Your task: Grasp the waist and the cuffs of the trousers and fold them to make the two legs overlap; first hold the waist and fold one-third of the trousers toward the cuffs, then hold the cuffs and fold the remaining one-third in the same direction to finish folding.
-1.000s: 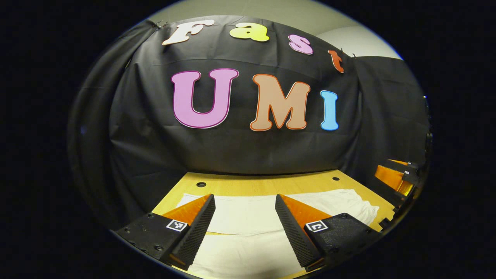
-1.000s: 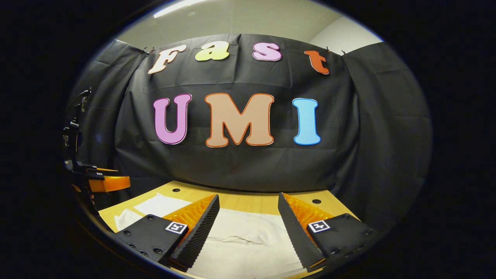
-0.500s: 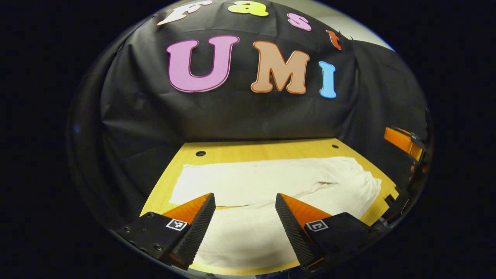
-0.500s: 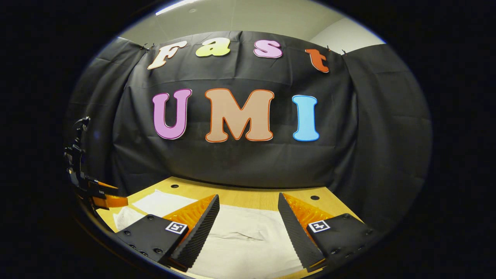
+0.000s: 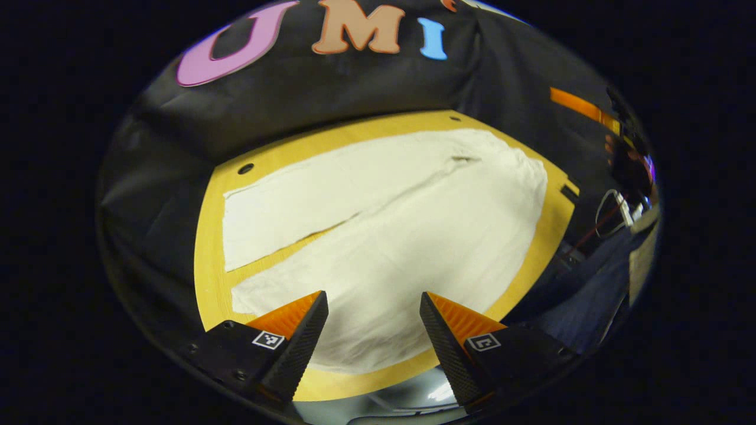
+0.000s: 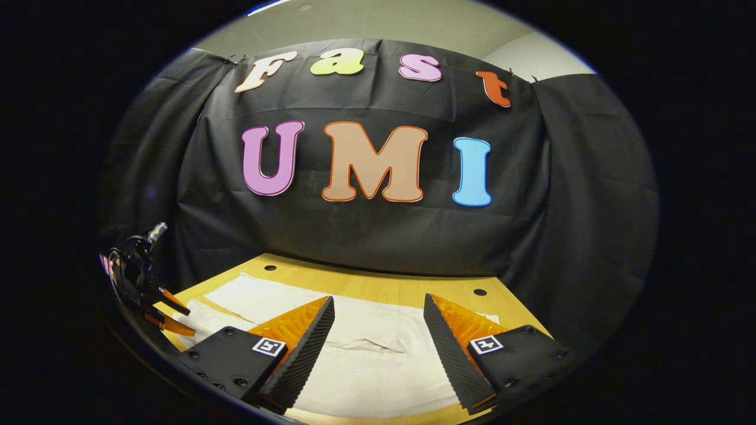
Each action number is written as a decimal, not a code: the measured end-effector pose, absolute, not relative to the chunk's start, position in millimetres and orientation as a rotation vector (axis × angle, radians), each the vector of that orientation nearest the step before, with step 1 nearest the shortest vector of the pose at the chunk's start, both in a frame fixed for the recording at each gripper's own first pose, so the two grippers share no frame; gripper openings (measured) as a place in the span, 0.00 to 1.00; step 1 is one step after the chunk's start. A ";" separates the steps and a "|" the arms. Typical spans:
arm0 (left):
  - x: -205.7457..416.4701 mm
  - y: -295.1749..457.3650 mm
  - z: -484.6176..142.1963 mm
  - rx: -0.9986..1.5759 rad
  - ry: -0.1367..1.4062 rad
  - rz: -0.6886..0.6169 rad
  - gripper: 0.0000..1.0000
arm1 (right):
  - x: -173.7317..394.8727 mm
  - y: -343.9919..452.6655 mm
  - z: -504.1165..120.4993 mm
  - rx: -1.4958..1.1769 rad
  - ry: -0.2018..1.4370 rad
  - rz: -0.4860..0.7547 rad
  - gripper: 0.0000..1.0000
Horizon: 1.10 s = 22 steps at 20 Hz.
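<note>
White trousers (image 5: 407, 230) lie flat on the yellow wooden bench (image 5: 208, 248), legs unfolded, black cloth wall (image 6: 378, 236) behind. The left gripper (image 5: 373, 321) and right gripper (image 6: 378, 327) hover above, jaws apart, empty.

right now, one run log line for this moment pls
stage: pre-grasp | trousers: flat on table, legs apart, unfolded | left gripper: open, above trousers | right gripper: open, holding nothing

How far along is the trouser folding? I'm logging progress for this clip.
Barely started. The trousers lie flat on the table, legs side by side, not overlapped. The left gripper and right gripper hang open above the cloth, gripping nothing. Overlapping the legs and both folds remain.
</note>
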State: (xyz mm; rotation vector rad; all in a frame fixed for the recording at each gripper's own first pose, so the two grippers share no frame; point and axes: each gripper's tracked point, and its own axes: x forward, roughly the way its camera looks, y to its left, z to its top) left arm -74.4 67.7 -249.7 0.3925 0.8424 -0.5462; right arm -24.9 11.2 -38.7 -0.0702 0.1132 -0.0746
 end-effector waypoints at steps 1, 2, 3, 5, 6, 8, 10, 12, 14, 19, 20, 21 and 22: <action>-81.8 73.8 -259.7 0.437 0.886 -0.587 0.95 | -27.3 13.2 -42.8 -0.078 0.122 -0.074 0.97; -89.2 81.4 -264.3 0.484 0.927 -0.628 0.95 | -29.6 14.8 -45.6 -0.081 0.130 -0.074 0.97; -96.7 87.0 -265.6 0.528 0.965 -0.667 0.96 | -31.1 16.1 -48.4 -0.081 0.137 -0.075 0.97; -106.3 92.8 -266.0 0.592 1.028 -0.740 0.96 | -35.4 19.0 -51.9 -0.072 0.147 -0.074 0.97; -109.6 97.5 -267.0 0.614 1.061 -0.762 0.96 | -36.5 19.5 -53.1 -0.064 0.149 -0.076 0.97; -115.2 104.5 -265.7 0.663 1.105 -0.796 0.94 | -38.5 18.6 -57.0 -0.057 0.159 -0.087 0.97; -118.4 107.9 -266.3 0.723 1.125 -0.831 0.94 | -41.5 15.6 -60.3 -0.061 0.168 -0.102 0.97; -123.0 113.1 -267.4 0.766 1.143 -0.855 0.94 | -42.1 11.8 -62.3 -0.065 0.176 -0.114 0.97; -123.8 117.1 -271.6 0.795 1.159 -0.868 0.95 | -42.2 8.5 -64.3 -0.070 0.182 -0.124 0.97; -126.8 115.9 -291.4 0.845 1.182 -0.880 0.93 | -40.2 -2.1 -71.5 -0.078 0.201 -0.138 0.97; -127.1 116.8 -293.8 0.858 1.176 -0.883 0.93 | -38.6 -2.9 -73.7 -0.076 0.209 -0.137 0.98; -129.2 119.0 -295.7 0.871 1.176 -0.887 0.92 | -37.5 -4.5 -75.3 -0.076 0.216 -0.139 0.98; -130.1 119.2 -297.8 0.875 1.174 -0.891 0.92 | -36.1 -6.5 -75.7 -0.075 0.219 -0.142 0.98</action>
